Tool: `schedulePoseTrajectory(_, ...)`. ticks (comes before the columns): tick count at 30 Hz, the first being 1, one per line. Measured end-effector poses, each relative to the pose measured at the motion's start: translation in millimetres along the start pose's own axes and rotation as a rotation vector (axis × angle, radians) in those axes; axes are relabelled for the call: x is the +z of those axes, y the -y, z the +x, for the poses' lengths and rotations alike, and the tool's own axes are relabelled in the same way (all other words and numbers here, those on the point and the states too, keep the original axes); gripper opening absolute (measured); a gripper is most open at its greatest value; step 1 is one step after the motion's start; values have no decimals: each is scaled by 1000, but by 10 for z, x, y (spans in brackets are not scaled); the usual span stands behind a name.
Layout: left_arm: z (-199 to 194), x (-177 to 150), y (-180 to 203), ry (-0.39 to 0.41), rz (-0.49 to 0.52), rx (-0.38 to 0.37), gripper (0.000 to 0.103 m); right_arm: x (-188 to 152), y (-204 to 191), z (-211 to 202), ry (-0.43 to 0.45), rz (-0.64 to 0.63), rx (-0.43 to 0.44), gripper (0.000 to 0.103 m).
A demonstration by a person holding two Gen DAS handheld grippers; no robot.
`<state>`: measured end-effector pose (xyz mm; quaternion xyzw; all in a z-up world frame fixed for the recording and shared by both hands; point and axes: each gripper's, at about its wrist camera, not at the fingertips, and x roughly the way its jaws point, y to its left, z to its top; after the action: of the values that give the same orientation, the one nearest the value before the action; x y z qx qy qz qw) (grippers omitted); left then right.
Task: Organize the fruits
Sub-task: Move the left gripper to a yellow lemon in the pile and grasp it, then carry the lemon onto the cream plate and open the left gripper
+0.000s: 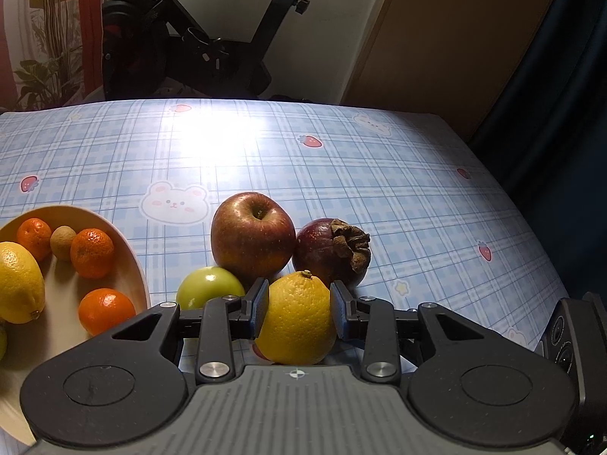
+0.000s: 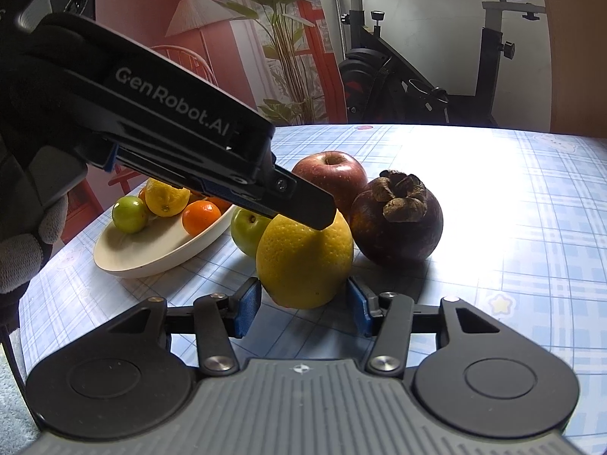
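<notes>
The lemon [image 1: 297, 318] sat on the table's blue plaid cloth [image 1: 379, 174], clenched between the blue pads of the left gripper [image 1: 297, 309], which pressed against both of its sides. In the right wrist view the same lemon [image 2: 303, 261] showed the left gripper's black finger [image 2: 303, 204] lying across its top, while its base appeared to rest on the cloth.

The right gripper [image 2: 303, 305] stood just in front of the lemon with its jaws apart; its pads flanked the fruit's near end without pressing on it, so it held nothing.

Close behind the lemon were three more fruits: a green apple [image 1: 210, 292] to the left, a red apple [image 1: 252, 239] behind it, and a dark purple mangosteen [image 1: 334, 252] with a dried brown calyx to the right (the red apple and the mangosteen looked to be touching).

Further left stood a shallow cream bowl [image 1: 132, 265] holding a second lemon [image 1: 19, 282], three mandarins [image 1: 92, 252] and a small brown fruit [image 1: 62, 242]; the right wrist view also showed a small green fruit [image 2: 129, 214] in it.

A gloved hand [image 2: 22, 250] gripped the left tool at the edge of the right wrist view. Beyond the table stood an exercise bike [image 1: 197, 45] and a leafy plant [image 1: 49, 76].
</notes>
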<state>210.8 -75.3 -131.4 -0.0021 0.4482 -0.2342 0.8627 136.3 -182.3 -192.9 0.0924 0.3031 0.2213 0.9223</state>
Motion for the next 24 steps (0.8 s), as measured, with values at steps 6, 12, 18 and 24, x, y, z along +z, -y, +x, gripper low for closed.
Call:
schedulePoseTrajectory(6,-15,-39,-49,9,-40,-1,37,-10,-21,-18,1,-12,14,52)
schedulePoseTrajectory(12,-29,-77,-26,19,-35,5,37,-20,-58,-14,-4,-29,8,52)
schedulePoseTrajectory(18,-65,-114,-8,22,-26,-5,37,-45,-98,-36,-6,-52,-3,52)
schedulePoseTrajectory(24,-169,-248,-62,41,-79,-30,37,-95,-209,-52,-18,-114,-3,52)
